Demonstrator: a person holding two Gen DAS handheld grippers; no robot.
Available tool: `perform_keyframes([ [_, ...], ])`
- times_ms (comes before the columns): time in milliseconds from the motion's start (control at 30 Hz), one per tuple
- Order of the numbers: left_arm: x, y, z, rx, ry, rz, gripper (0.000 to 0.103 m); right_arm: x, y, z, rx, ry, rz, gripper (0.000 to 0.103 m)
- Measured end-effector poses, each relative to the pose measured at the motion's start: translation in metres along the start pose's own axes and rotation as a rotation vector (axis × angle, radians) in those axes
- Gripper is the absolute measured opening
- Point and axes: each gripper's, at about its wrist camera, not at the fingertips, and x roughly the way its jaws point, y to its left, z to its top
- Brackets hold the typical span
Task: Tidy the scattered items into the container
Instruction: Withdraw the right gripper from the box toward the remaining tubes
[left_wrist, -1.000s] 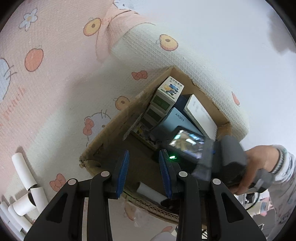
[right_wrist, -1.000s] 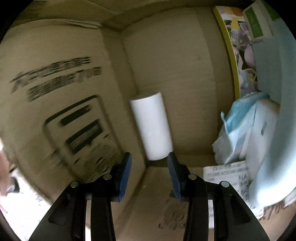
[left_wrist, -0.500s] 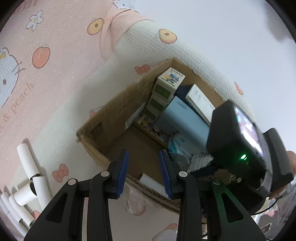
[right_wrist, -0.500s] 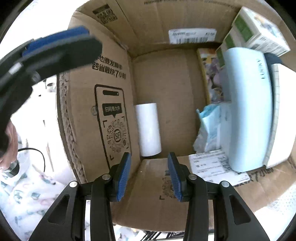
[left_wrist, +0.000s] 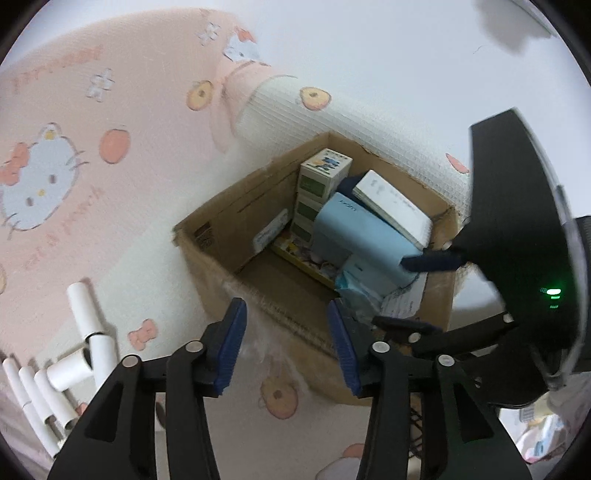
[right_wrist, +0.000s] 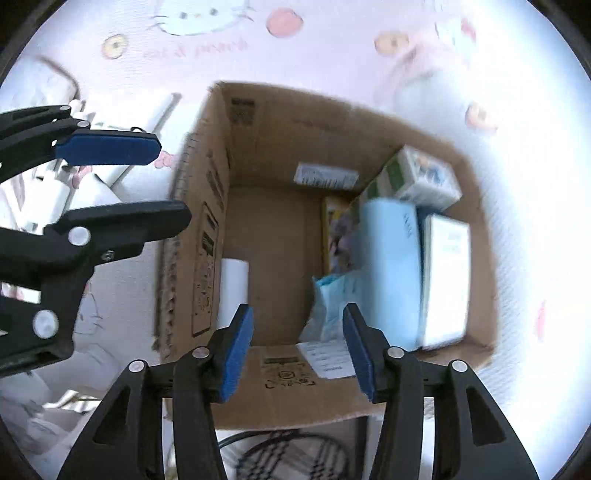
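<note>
Right gripper (right_wrist: 297, 349) had been lifted clear above the cardboard box (right_wrist: 280, 384), fingers apart, empty. White paper roll (right_wrist: 233, 286) was left inside against the box's left wall. Left gripper (left_wrist: 286, 345), fingers apart, was held beside the box; more rolls (left_wrist: 83, 308) remained on the bedsheet left of it.

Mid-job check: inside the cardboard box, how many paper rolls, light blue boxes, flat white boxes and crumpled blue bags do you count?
Paper roll: 1
Light blue box: 1
Flat white box: 1
Crumpled blue bag: 1
Total: 4
</note>
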Motion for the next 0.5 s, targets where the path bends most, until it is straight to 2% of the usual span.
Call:
perform_keyframes([
  [33, -0.002, 0.002, -0.005, -0.011, -0.004, 0.0, 0.054, 0.0, 0.008, 0.001, -0.014, -0.017, -0.008, 0.053],
  [100, -0.004, 0.011, -0.018, -0.056, 0.004, 0.004, 0.055, 0.032, 0.01, 0.001, -0.042, -0.044, -0.02, 0.054],
  [167, -0.005, 0.018, -0.027, -0.091, 0.013, -0.002, 0.055, 0.026, 0.019, -0.001, -0.072, -0.07, -0.046, 0.054],
  [233, -0.006, 0.026, -0.038, -0.121, 0.021, 0.011, 0.055, 0.027, 0.027, -0.002, -0.056, -0.055, -0.133, 0.054],
  [300, -0.007, 0.032, -0.047, -0.133, 0.02, 0.043, 0.056, 0.025, 0.034, -0.005, -0.083, -0.077, -0.177, 0.055],
  [400, -0.009, 0.043, -0.062, -0.152, 0.015, 0.101, 0.056, 0.002, 0.041, -0.005, -0.091, -0.134, -0.227, 0.055],
  [500, -0.01, 0.058, -0.078, -0.186, 0.015, 0.115, 0.056, -0.02, 0.045, -0.008, -0.084, -0.169, -0.22, 0.056],
])
